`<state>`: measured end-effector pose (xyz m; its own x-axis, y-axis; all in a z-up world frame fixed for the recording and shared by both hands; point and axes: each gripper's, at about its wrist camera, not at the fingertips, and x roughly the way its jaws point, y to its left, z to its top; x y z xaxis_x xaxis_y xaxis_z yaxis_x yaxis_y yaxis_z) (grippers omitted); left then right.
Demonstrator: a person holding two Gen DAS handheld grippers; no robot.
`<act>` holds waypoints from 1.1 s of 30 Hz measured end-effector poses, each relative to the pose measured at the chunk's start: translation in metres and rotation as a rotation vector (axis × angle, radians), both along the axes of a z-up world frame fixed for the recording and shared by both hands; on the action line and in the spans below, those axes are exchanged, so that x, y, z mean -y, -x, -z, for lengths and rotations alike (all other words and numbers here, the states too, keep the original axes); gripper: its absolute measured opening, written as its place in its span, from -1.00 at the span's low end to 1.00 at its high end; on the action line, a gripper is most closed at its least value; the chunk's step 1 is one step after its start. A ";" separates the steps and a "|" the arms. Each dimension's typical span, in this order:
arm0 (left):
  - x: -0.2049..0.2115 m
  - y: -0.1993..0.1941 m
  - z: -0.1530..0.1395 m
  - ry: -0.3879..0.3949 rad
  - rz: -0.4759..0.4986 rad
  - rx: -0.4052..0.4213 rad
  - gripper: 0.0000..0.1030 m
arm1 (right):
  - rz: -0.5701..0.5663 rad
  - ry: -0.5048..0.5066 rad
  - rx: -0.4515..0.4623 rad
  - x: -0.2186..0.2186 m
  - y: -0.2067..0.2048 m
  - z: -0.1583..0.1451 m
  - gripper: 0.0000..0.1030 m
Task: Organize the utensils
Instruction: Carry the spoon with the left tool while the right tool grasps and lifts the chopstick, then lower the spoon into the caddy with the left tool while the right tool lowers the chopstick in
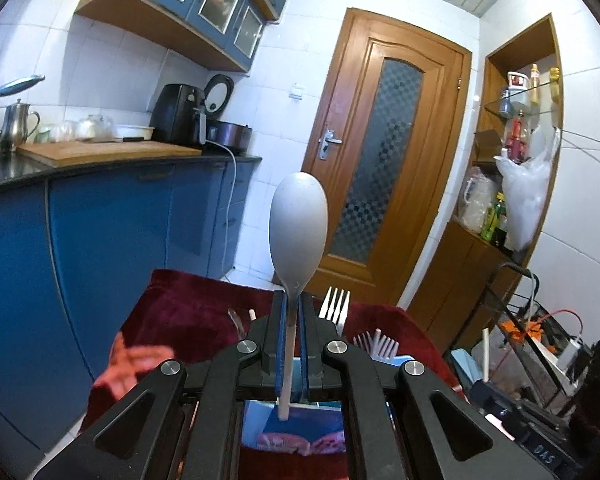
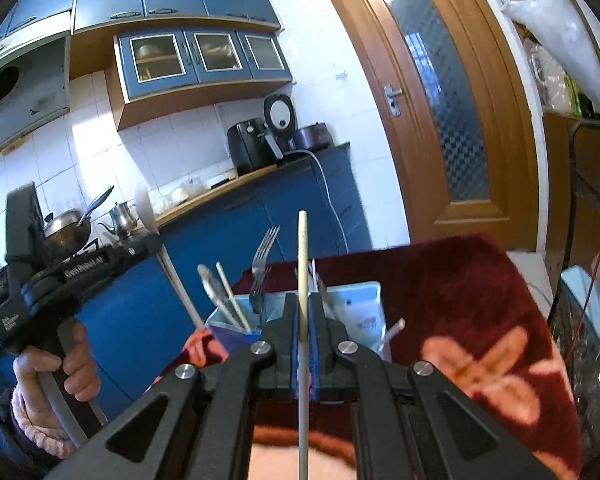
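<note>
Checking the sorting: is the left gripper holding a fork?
No, the left gripper is shut on a grey spoon, bowl upward; a fork stands behind it.

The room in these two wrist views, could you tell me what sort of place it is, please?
A home kitchen, most likely: blue wall cabinets over a counter, a metal teapot, a black air fryer beside a wooden door.

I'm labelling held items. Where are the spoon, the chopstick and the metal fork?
spoon (image 1: 298,228), left wrist view, back of its bowl.
chopstick (image 2: 303,256), right wrist view, upper shaft.
metal fork (image 2: 263,264), right wrist view, neck below the tines.
</note>
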<state>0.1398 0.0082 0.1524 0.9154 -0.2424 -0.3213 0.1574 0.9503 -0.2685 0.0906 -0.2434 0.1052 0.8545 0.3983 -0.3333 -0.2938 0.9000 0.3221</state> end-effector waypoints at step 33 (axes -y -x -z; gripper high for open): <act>0.024 -0.048 0.061 -0.025 0.055 -0.016 -0.90 | 0.185 0.082 0.257 -0.015 -0.087 0.012 -0.88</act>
<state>0.1882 -0.0156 0.0913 0.8955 -0.2840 -0.3427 0.2056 0.9469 -0.2473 0.1781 -0.2280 0.0930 0.9703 0.2088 -0.1219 -0.1848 0.9656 0.1830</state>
